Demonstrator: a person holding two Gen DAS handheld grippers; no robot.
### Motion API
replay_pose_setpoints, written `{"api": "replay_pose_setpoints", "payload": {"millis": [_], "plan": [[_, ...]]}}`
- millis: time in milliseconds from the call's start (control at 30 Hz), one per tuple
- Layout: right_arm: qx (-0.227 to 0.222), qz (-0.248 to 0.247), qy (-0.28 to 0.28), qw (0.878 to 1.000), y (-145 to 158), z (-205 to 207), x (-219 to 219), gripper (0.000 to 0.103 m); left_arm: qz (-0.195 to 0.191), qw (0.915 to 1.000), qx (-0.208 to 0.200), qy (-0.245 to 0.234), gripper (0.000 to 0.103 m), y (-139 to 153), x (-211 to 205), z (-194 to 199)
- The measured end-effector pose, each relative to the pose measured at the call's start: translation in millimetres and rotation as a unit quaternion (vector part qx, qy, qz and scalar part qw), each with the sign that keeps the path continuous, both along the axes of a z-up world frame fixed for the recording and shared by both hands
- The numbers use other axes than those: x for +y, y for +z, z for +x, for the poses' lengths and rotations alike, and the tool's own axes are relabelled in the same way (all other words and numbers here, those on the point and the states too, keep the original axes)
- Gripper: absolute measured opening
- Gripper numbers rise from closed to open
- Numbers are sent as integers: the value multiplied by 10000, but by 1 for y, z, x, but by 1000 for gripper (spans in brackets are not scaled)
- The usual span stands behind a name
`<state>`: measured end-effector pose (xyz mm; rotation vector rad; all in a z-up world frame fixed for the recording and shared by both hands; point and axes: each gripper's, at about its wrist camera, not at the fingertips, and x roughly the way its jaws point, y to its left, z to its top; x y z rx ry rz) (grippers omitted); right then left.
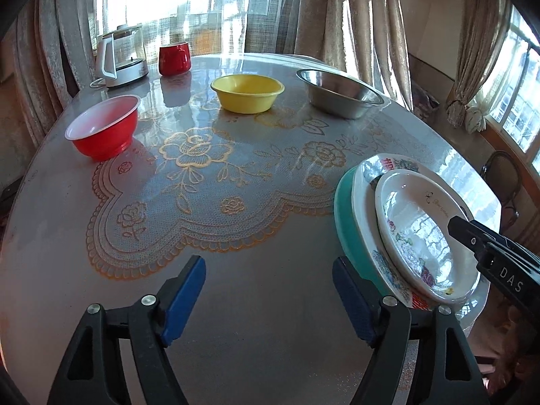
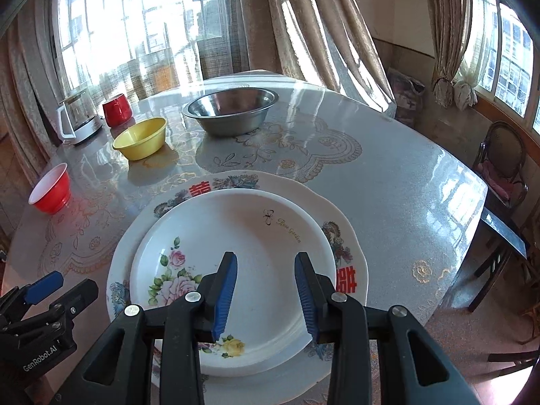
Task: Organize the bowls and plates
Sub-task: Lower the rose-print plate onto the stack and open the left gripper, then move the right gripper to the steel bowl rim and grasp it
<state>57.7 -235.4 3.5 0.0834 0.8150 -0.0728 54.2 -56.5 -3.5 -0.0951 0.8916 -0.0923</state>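
A small white floral plate [image 2: 236,236] lies on a larger white plate with red characters [image 2: 344,236]; in the left wrist view both [image 1: 415,236] [image 1: 362,209] rest on a teal plate [image 1: 344,216]. My right gripper [image 2: 266,290] is open and empty just above the small plate. My left gripper [image 1: 268,290] is open and empty over the table, left of the stack. A red bowl [image 1: 103,128], a yellow bowl [image 1: 248,92] and a steel bowl [image 1: 339,92] stand apart farther back.
A round table with a lace-pattern cover [image 1: 202,185] holds everything. A glass kettle [image 1: 121,55] and a red mug [image 1: 174,58] stand at the far left. Curtains and windows are behind. A chair [image 2: 503,168] stands to the right.
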Motion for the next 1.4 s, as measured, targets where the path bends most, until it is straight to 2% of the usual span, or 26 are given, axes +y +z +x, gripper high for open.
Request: {"api": "replay_pose_setpoints", "payload": {"millis": [133, 367, 533, 767, 900, 1033, 1100, 1200, 1300, 1400], "plan": [[-14, 146, 55, 9999, 3, 3, 4, 36, 21, 9998, 89, 185, 86, -1, 11, 5], [93, 289, 135, 9994, 11, 22, 0, 39, 113, 9987, 277, 403, 90, -2, 21, 21], [179, 415, 93, 9989, 18, 46, -13, 40, 189, 9977, 331, 561, 92, -2, 25, 43], [266, 586, 19, 9979, 23, 88, -32, 42, 16, 9967, 321, 747, 92, 0, 25, 87], [391, 839, -43, 9957, 26, 118, -44, 48, 6, 9967, 167, 794, 92, 0, 23, 117], [381, 996, -95, 9943, 31, 154, -51, 56, -123, 9978, 214, 616, 92, -8, 23, 146], [437, 1131, -127, 9925, 31, 176, -54, 57, -206, 9977, 237, 593, 92, -13, 25, 154], [563, 1191, -264, 9909, 27, 211, -57, 58, -271, 9977, 353, 503, 92, -19, 29, 161], [772, 1287, -425, 9878, 15, 247, -57, 58, -230, 9984, 268, 447, 92, -18, 31, 159], [994, 1642, -688, 9790, -2, 275, -61, 58, -364, 9985, 162, 370, 92, -16, 34, 159]]}}
